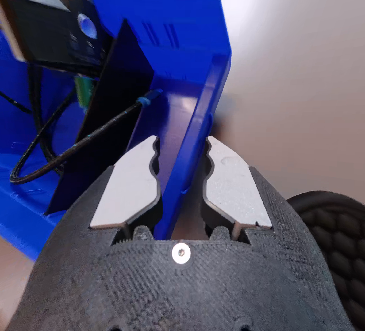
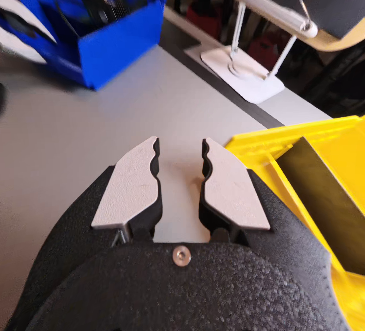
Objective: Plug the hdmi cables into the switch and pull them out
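Note:
In the left wrist view a blue bin [image 1: 177,25] holds a black box with a round button, the switch [image 1: 55,31], at the upper left. A black braided HDMI cable [image 1: 65,153] with a blue end [image 1: 146,100] loops across the bin floor beside a black divider [image 1: 110,124]. My left gripper [image 1: 181,140] is open, with one finger on each side of the bin's near wall [image 1: 197,144]. My right gripper [image 2: 180,141] is open and empty over the grey table [image 2: 98,134]. The blue bin also shows in the right wrist view [image 2: 118,45], far off at the upper left and blurred.
A yellow bin [image 2: 256,144] with a dark divider [image 2: 316,203] stands just right of my right gripper. A white stand base [image 2: 246,82] sits at the table's far edge. A black textured pad [image 1: 335,242] lies at the lower right in the left view. A green item [image 1: 85,92] sits under the switch.

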